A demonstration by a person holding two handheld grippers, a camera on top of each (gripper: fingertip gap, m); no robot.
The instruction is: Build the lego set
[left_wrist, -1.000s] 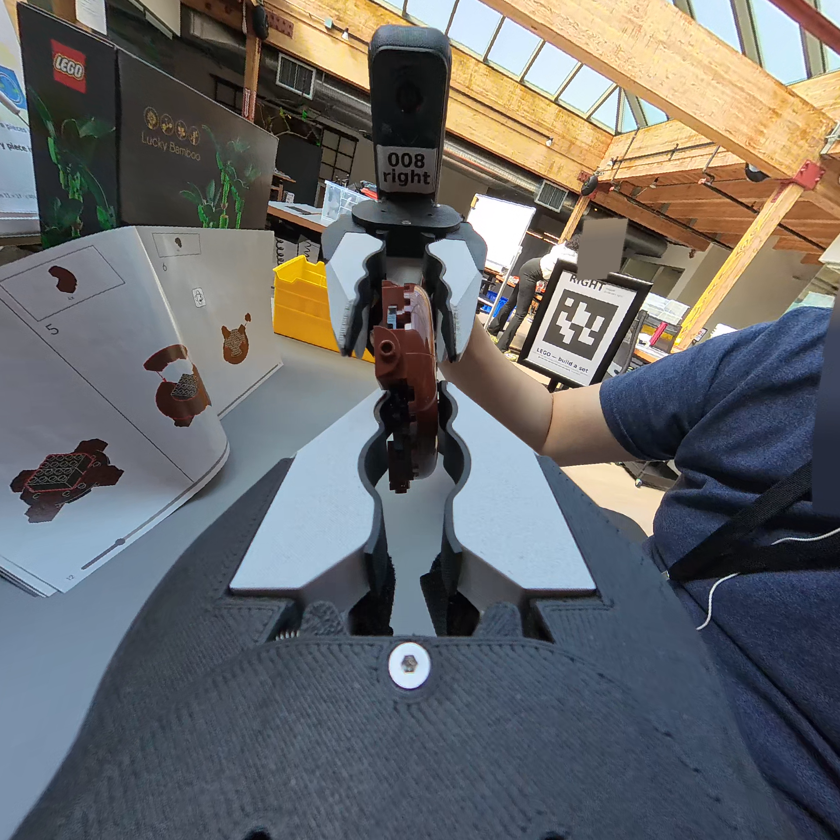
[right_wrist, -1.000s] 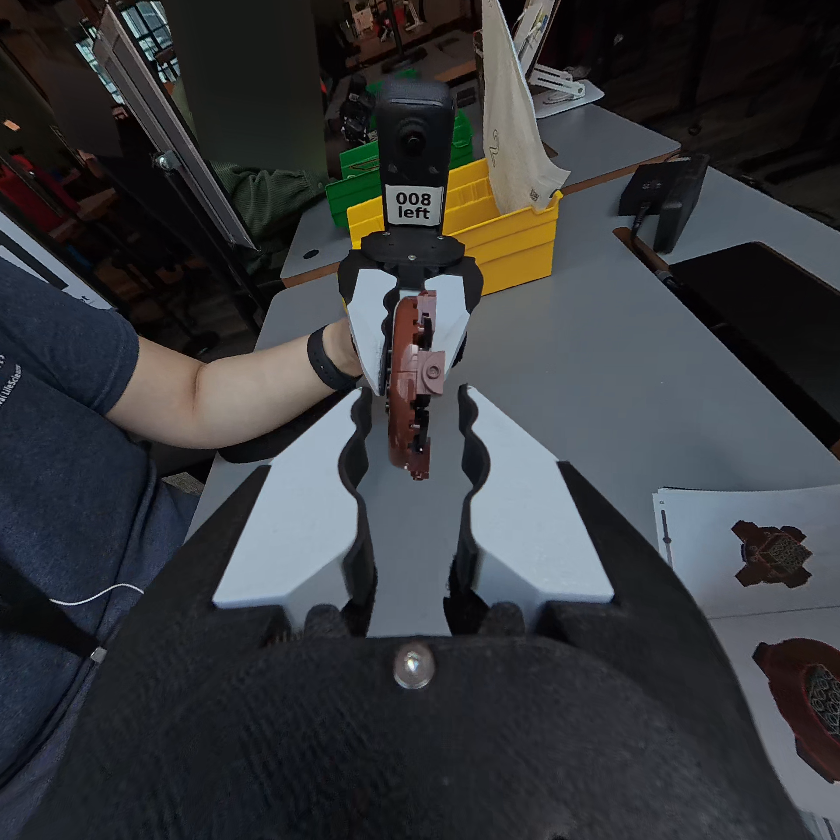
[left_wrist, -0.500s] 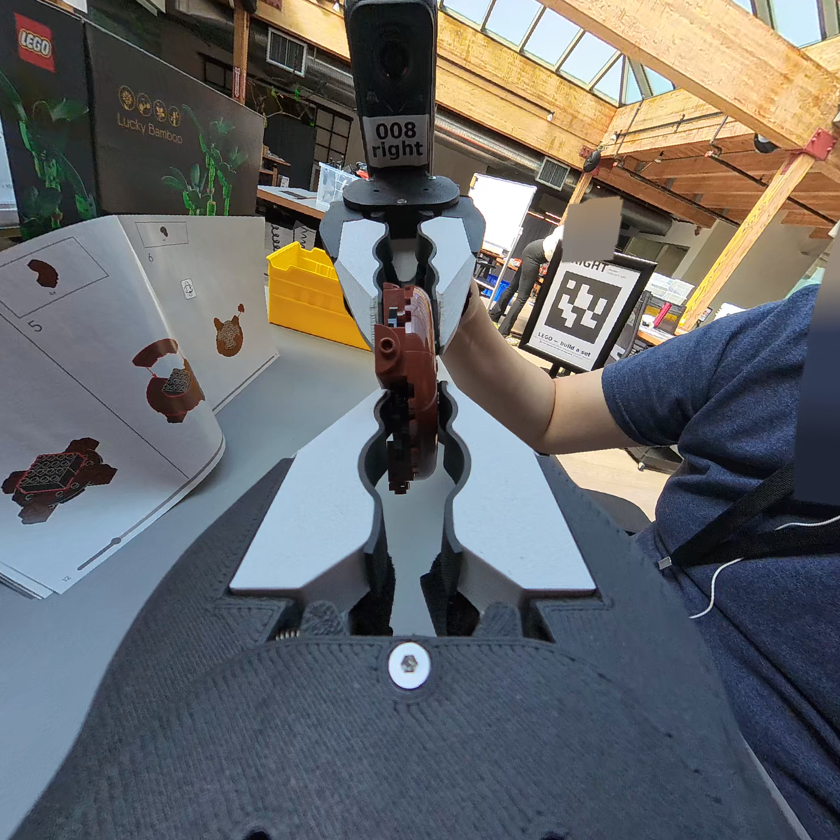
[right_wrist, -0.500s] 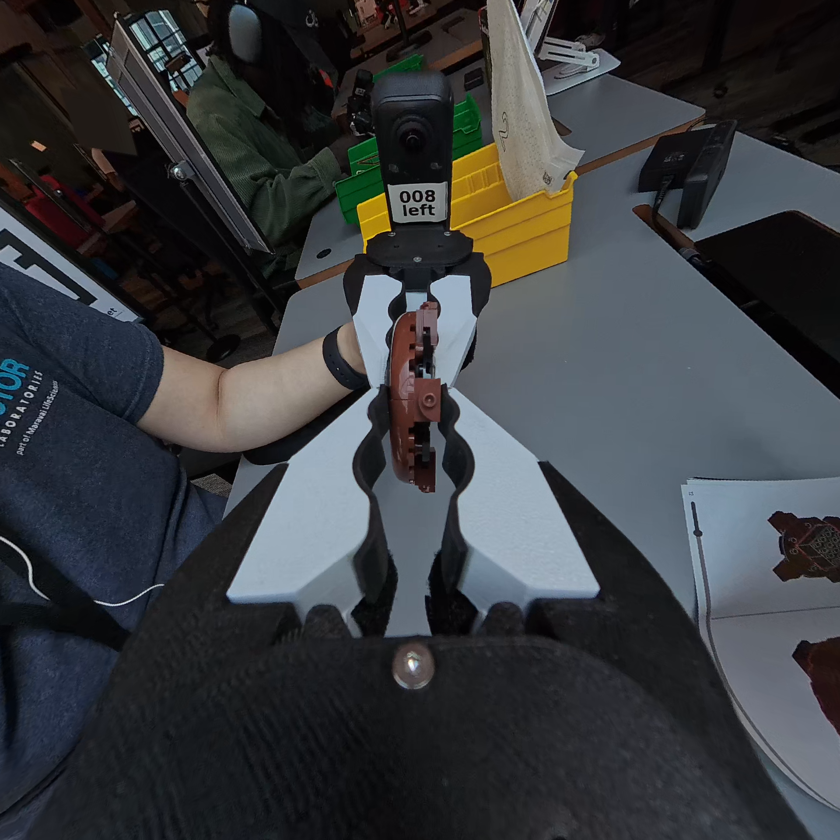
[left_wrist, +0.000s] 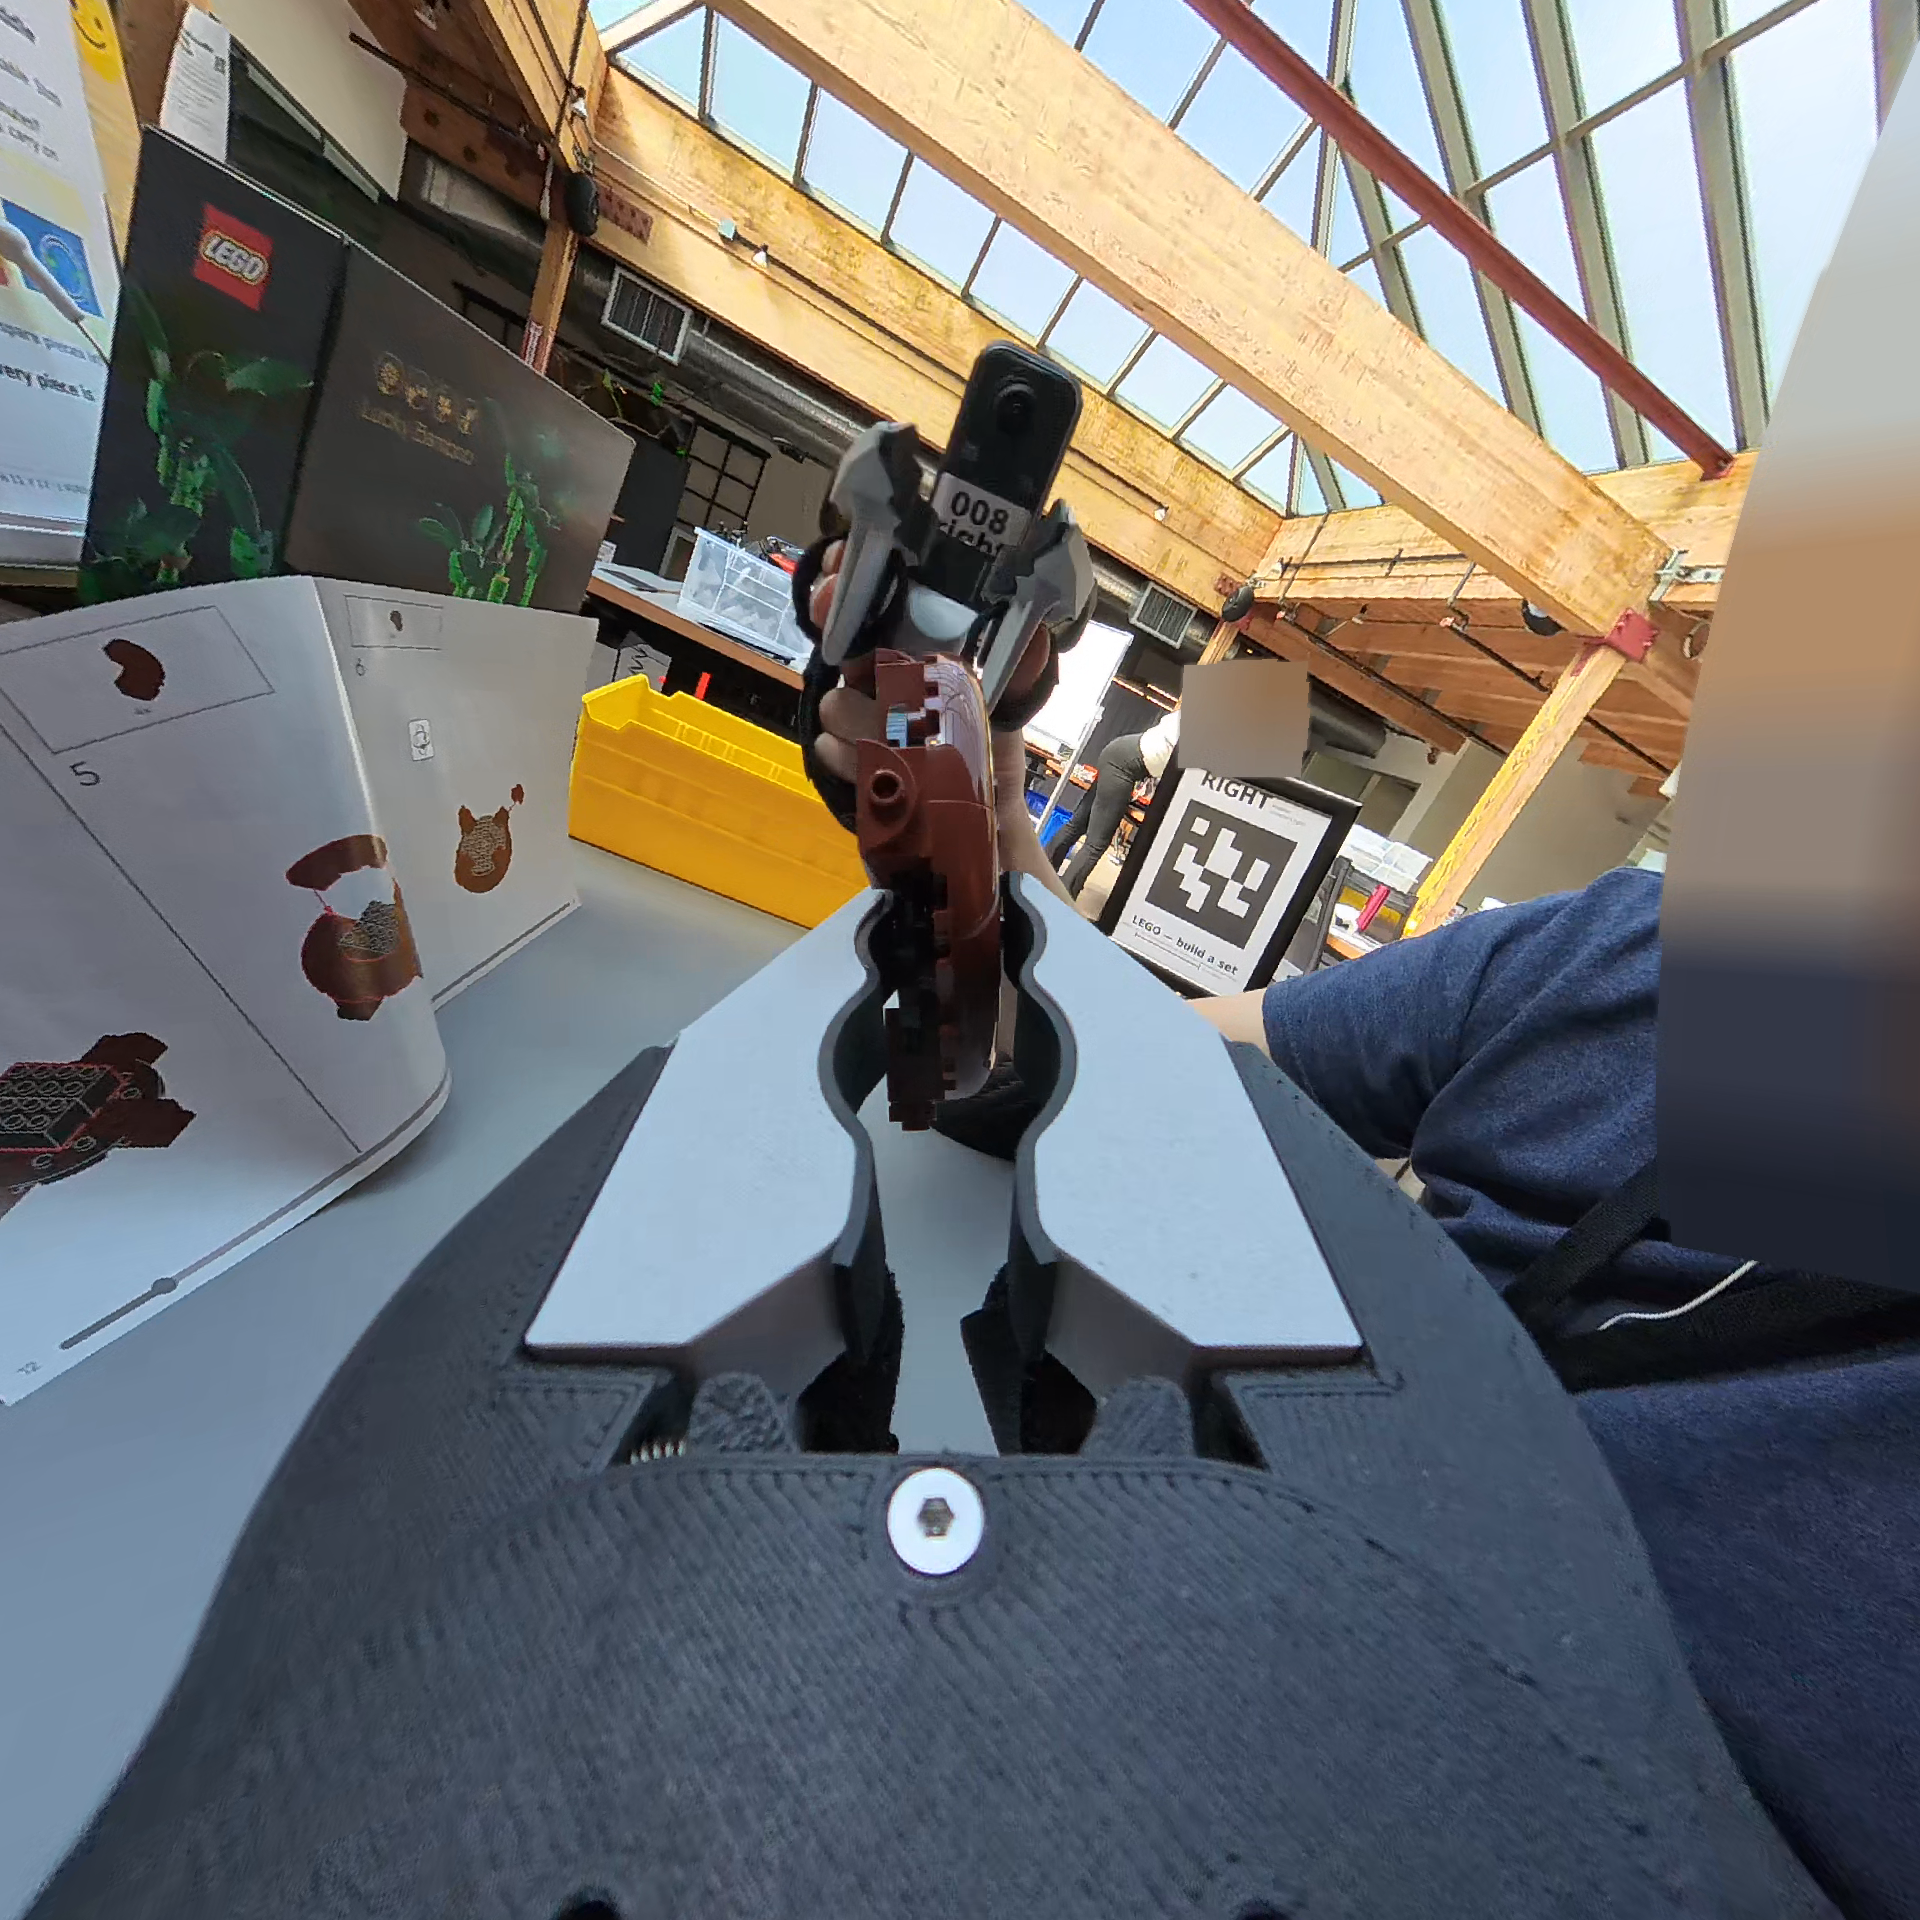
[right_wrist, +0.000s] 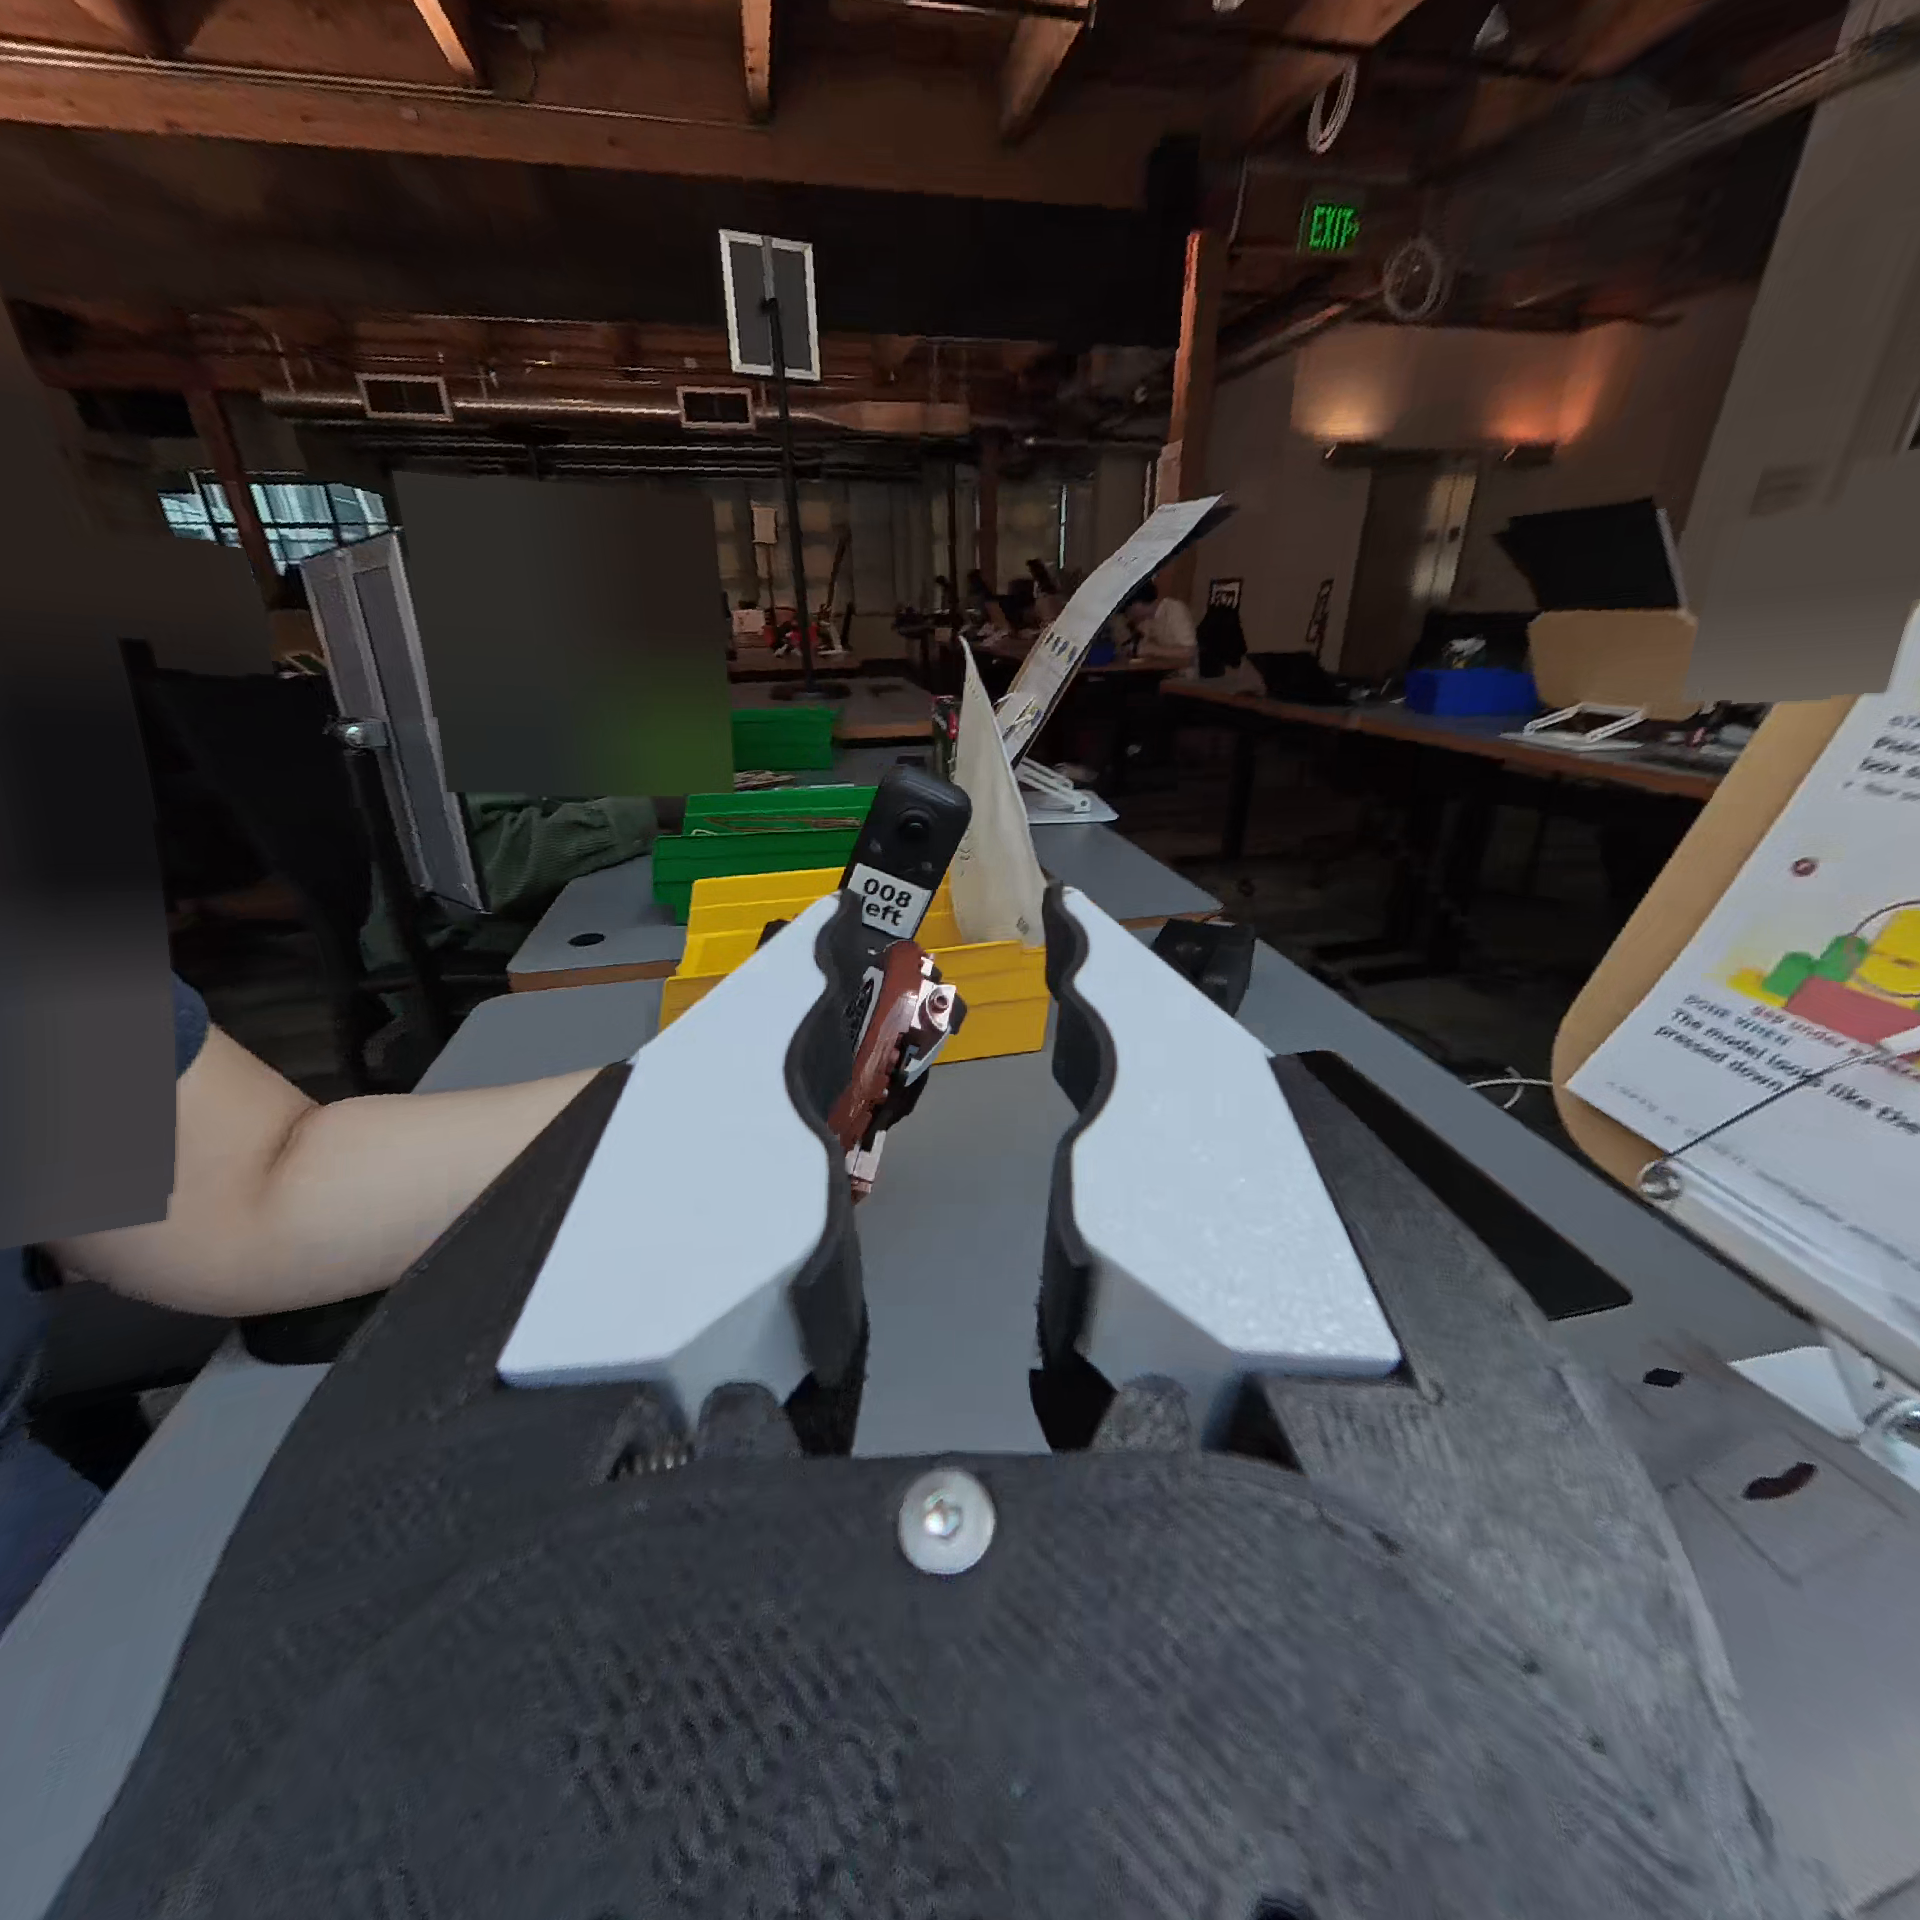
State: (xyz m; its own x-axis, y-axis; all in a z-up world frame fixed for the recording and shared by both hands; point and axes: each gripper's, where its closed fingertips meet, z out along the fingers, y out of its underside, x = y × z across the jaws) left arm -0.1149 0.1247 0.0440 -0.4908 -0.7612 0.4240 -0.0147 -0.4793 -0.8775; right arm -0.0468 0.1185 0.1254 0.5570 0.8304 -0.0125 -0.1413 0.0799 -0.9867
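Observation:
A brown lego assembly (left_wrist: 935, 831), a rounded shell with stepped bricks and a round stud on its side, is held upright above the grey table (left_wrist: 582, 997). My left gripper (left_wrist: 940, 904) is shut on its lower part. My right gripper (left_wrist: 951, 603) sits beyond the assembly's top in the left wrist view, tilted, with its jaws spread and nothing between them. In the right wrist view my right gripper (right_wrist: 940, 914) is open wide, and the assembly (right_wrist: 883, 1049) shows farther off between its fingers, apart from them.
An open instruction booklet (left_wrist: 208, 883) stands at the left, with a dark lego box (left_wrist: 343, 416) behind it. Yellow bin (left_wrist: 707, 790) and framed marker sign (left_wrist: 1226, 883) at the back. The person's blue sleeve (left_wrist: 1507, 1039) is at the right. A clipboard with a sheet (right_wrist: 1766, 987) stands right. Tip to tip, the grippers are about 11 cm apart.
My right gripper has opened, let go of the brown assembly, drawn back from it and tilted upward. My left gripper still holds the assembly.

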